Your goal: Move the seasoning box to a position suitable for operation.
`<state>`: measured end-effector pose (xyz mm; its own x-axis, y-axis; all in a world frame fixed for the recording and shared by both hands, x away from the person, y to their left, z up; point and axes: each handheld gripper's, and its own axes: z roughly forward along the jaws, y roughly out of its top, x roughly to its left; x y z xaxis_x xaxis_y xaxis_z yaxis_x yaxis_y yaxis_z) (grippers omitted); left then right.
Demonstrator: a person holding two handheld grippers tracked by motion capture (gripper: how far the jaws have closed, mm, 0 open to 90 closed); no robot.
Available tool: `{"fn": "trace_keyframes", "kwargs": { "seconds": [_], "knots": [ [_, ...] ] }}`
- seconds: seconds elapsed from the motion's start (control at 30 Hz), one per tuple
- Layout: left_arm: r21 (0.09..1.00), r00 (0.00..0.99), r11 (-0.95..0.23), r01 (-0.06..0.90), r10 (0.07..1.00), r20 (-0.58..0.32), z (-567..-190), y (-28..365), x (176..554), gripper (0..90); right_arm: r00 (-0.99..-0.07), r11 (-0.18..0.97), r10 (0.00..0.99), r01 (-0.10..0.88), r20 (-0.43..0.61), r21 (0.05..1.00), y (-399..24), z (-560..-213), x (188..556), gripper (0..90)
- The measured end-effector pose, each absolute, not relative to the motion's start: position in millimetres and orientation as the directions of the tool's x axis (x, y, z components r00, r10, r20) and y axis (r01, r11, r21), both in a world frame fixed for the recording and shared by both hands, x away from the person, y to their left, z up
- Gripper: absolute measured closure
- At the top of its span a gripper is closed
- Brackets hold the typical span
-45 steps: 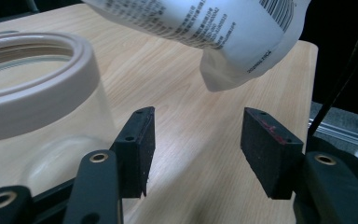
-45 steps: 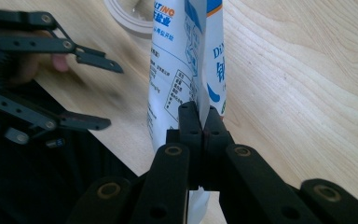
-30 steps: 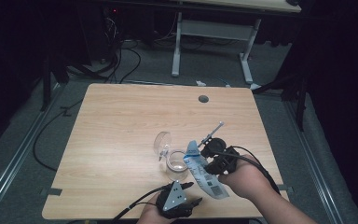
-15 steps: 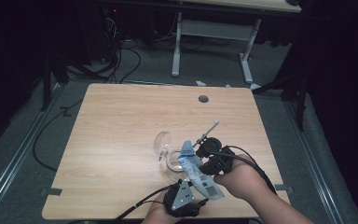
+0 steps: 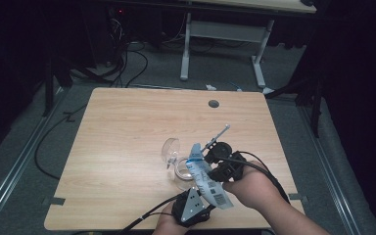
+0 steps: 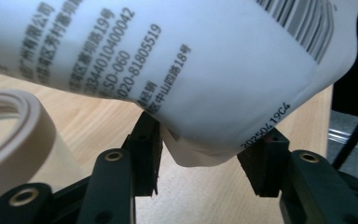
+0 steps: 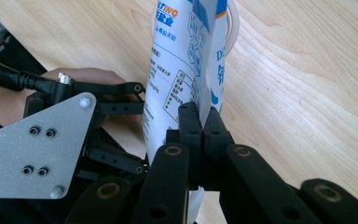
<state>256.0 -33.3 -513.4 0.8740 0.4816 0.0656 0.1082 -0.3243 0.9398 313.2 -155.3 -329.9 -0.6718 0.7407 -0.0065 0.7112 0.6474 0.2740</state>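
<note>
High view: the white-and-blue printed pouch hangs over the near right part of the wooden table, just right of a clear glass vessel, between the right gripper and the left gripper.

Left gripper view: the pouch's bottom corner (barcode side) sits between jaws that have just been closing; the pads stand slightly apart from it. A roll of tape lies left of the pouch.

Right gripper view: the jaws are clamped together on the pouch's edge.
</note>
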Motion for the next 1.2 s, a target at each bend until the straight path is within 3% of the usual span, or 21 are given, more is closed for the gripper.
{"fn": "trace_keyframes", "kwargs": {
  "seconds": [0.37,1.2],
  "knots": [
    [0.939,0.87,-0.326,0.105,0.487,0.072,-509.2,-40.5,247.7,60.2,-0.674,0.653,0.739,0.704,-0.028,0.28,-153.5,-331.7,312.8,89.9],
    [0.931,0.875,-0.339,0.132,0.481,0.051,-499.9,-48.4,258.8,61.6,-0.681,0.659,0.73,0.682,-0.053,0.317,-154.7,-335.2,325.8,90.0]
  ]
}}
